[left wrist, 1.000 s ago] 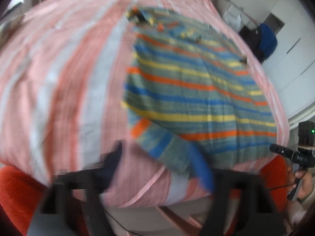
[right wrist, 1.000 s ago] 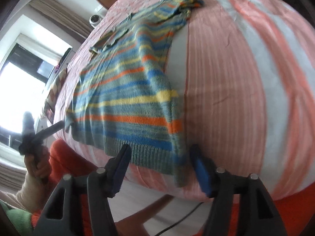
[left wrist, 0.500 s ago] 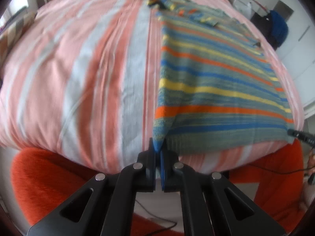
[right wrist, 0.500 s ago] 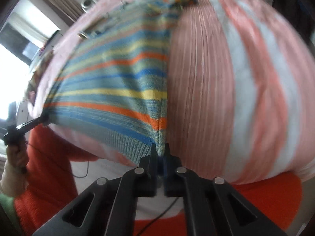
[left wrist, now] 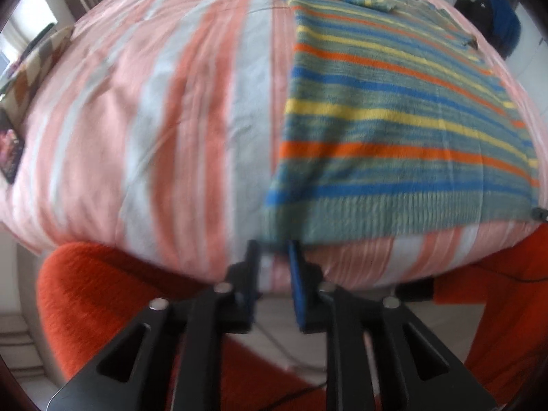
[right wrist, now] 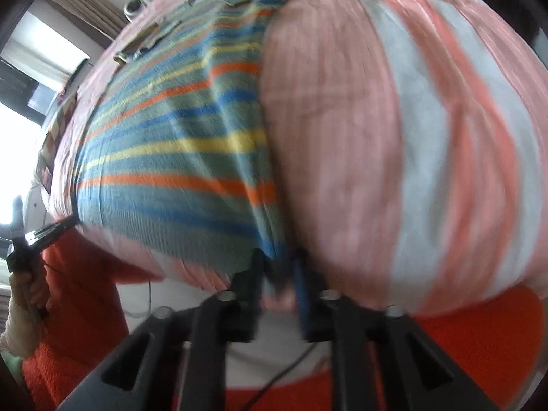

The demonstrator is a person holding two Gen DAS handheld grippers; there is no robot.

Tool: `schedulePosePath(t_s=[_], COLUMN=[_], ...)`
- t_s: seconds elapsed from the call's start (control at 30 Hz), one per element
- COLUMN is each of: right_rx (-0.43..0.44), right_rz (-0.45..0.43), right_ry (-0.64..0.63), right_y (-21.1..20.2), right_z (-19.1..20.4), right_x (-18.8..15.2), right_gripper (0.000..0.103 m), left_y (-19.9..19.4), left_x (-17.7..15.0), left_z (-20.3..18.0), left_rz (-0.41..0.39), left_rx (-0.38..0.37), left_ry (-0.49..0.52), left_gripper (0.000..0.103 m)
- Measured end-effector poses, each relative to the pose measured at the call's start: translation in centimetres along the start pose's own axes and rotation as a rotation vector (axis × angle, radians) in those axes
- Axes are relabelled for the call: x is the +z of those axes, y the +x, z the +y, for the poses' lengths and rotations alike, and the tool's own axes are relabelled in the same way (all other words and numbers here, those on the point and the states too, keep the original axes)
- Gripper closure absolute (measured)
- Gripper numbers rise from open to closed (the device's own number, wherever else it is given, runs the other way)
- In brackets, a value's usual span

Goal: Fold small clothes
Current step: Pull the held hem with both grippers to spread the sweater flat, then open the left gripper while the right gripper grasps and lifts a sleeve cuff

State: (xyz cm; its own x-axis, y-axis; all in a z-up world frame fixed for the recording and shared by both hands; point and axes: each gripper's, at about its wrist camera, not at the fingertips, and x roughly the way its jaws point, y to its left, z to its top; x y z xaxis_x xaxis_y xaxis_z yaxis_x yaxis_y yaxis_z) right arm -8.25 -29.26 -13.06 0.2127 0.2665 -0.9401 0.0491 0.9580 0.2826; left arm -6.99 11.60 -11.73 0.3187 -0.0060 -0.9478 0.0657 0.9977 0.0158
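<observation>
Both grippers are letting go! Half a second back each pair of jaws was pinched tight on a hem corner of the sweater (left wrist: 394,130); now both are opening, parted to a narrow gap. On the left gripper (left wrist: 272,257) the hem corner sits just ahead of the fingertips, right at the mouth of the gap, and the pads no longer press it. On the right gripper (right wrist: 279,260) the other corner hangs down into the gap between the fingers, though motion blur hides whether the pads are quite clear of it.

What does that mean? The sleeve that lay loose across the near corner a second ago is gone from sight, and the sweater now lies as a flat, taut rectangle, so I'd judge the pull-and-straighten step finished and the cloth being released. The fold proper looks not yet begun, with the hem to be regripped and carried up toward the collar.

Where's the sweater? Spread on the bed (left wrist: 171,120), stretching away from both sets of jaws, its ribbed hem nearest them at the mattress edge and the bunched collar end farthest off.

The count: one sweater, one striped bedsheet, two grippers. In the right view, off to the left of the jaws, one hand (right wrist: 24,294) holds the other gripper's handle. No other clothes in view.
</observation>
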Motion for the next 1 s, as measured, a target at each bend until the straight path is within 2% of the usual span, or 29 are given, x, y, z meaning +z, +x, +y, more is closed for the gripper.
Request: schedulePosePath(t_s=[0.07, 0.1, 0.13, 0.2, 0.23, 0.3, 0.37, 0.47, 0.53, 0.6, 0.63, 0.67, 0.7, 0.8, 0.87, 0.9, 1.0], right_rx=[-0.050, -0.112, -0.222, -0.345, -0.367, -0.341, -0.274, -0.214, -0.228, -0.250, -0.270, -0.276, -0.254, -0.287, -0.368, -0.433, -0.532], right_rz=[-0.002, -0.022, -0.073, -0.172, -0.216, -0.300, -0.327, -0.311, -0.276, -0.227, -0.209, -0.191, -0.200, -0.326, -0.408, -0.446, -0.489], right_ry=[-0.019, -0.051, -0.120, -0.227, -0.274, -0.375, -0.483, -0.596, -0.644, -0.660, -0.654, -0.633, -0.592, -0.445, -0.340, -0.245, -0.056], right_y=[-1.6, -2.9, -4.7, -7.0, -7.7, -8.2, -6.8, -2.6, 1.3, 5.3, 6.8, 7.8, 8.0, 4.3, 0.2, -2.5, -7.3], right_z=[-0.5, -0.6, -0.4, 0.6, 1.5, 4.0, 7.0, 10.9, 12.7, 13.2, 13.1, 12.4, 11.8, 8.4, 4.2, 0.6, -6.5], right_x=[0.2, 0.7, 2.0, 5.0, 6.9, 11.4, 15.7, 21.1, 24.2, 26.6, 27.3, 27.8, 28.4, 29.2, 29.4, 29.5, 28.7], right_gripper=[0.074, 0.066, 0.056, 0.051, 0.051, 0.049, 0.042, 0.041, 0.041, 0.042, 0.048, 0.059, 0.101, 0.100, 0.100, 0.100, 0.100], left_y=[-2.1, -3.0, -4.1, -5.7, -5.8, -5.6, -4.2, -2.3, -1.7, -0.8, -0.3, 0.2, 0.4, 0.5, 0.9, 1.2, 1.5], left_x=[0.0, 0.3, 0.9, 2.7, 3.5, 5.1, 6.6, 7.2, 6.0, 4.9, 4.6, 4.4, 4.4, 4.6, 5.1, 5.4, 5.4], left_z=[1.2, 1.8, 2.4, 3.8, 4.1, 4.7, 4.1, 4.0, 3.5, 3.3, 2.8, 3.0, 3.1, 4.5, 4.9, 4.9, 4.1], left_rz=[-0.057, -0.091, -0.134, -0.245, -0.273, -0.348, -0.386, -0.392, -0.381, -0.371, -0.356, -0.329, -0.308, -0.304, -0.301, -0.294, -0.286], left_rx=[0.035, 0.048, 0.060, 0.069, 0.070, 0.076, 0.097, 0.104, 0.089, 0.114, 0.142, 0.171, 0.178, 0.119, 0.111, 0.109, 0.106], left_ry=[-0.009, -0.021, -0.042, -0.104, -0.123, -0.186, -0.237, -0.292, -0.306, -0.293, -0.279, -0.273, -0.280, -0.337, -0.351, -0.352, -0.349], left_gripper=[0.072, 0.060, 0.046, 0.033, 0.031, 0.031, 0.031, 0.031, 0.031, 0.031, 0.031, 0.031, 0.031, 0.031, 0.031, 0.031, 0.031])
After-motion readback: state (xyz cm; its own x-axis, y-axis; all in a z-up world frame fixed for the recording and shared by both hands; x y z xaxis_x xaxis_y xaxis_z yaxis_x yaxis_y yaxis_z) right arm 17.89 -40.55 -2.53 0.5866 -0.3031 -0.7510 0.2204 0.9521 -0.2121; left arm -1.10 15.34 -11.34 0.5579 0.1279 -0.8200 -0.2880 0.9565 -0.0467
